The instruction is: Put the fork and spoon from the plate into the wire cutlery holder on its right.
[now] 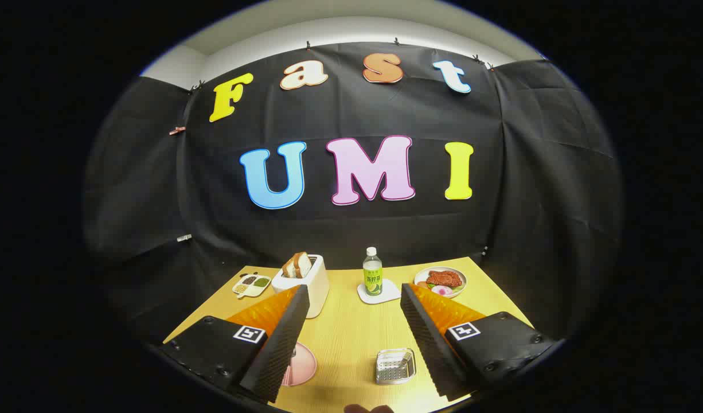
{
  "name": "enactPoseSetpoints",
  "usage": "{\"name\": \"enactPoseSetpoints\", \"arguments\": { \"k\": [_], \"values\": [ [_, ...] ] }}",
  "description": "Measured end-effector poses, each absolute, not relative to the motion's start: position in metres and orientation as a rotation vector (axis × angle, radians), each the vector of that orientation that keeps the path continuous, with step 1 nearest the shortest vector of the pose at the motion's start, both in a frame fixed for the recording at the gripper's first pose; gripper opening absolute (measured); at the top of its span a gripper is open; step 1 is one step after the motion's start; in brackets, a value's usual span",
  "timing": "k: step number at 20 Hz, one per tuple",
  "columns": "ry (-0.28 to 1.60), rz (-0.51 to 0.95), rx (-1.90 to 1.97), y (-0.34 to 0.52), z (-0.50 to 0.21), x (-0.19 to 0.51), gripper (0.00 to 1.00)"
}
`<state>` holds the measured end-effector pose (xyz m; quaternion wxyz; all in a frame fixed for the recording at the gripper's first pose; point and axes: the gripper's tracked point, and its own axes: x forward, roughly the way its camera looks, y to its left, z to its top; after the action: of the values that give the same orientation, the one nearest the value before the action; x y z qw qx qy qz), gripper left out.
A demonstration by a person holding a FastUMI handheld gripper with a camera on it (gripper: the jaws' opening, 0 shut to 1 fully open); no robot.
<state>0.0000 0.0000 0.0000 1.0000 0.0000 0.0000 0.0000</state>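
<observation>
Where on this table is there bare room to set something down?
Bare wood runs down the middle, between the toaster and bottle and on toward the wire holder. The back row is crowded. The gripper hangs open, holding nothing.

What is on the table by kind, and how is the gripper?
Plates: 2, pink plate, food plate
Wire cutlery holder: 1
Toaster: 1
Bottle on coaster: 2
Divided dish: 1
Total: 7
Gripper: open, holding nothing.

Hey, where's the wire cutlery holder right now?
In the gripper view, the wire cutlery holder sits on the wooden table between the open fingers, close to the right one, with the pink plate off to its left.
</observation>
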Motion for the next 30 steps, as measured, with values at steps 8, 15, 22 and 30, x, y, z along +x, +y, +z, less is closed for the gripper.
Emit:
{"name": "enactPoseSetpoints", "arguments": {
  "k": [8, 15, 22, 30],
  "values": [
    [0.022, -0.013, 0.008, 0.004, -0.009, -0.003, 0.99],
    [0.051, -0.028, 0.024, 0.009, -0.017, 0.000, 0.99],
    [0.072, -0.009, 0.031, 0.016, -0.024, 0.002, 0.99],
    [0.180, 0.074, -0.036, 0.049, -0.064, 0.019, 0.99]
  ]
}}
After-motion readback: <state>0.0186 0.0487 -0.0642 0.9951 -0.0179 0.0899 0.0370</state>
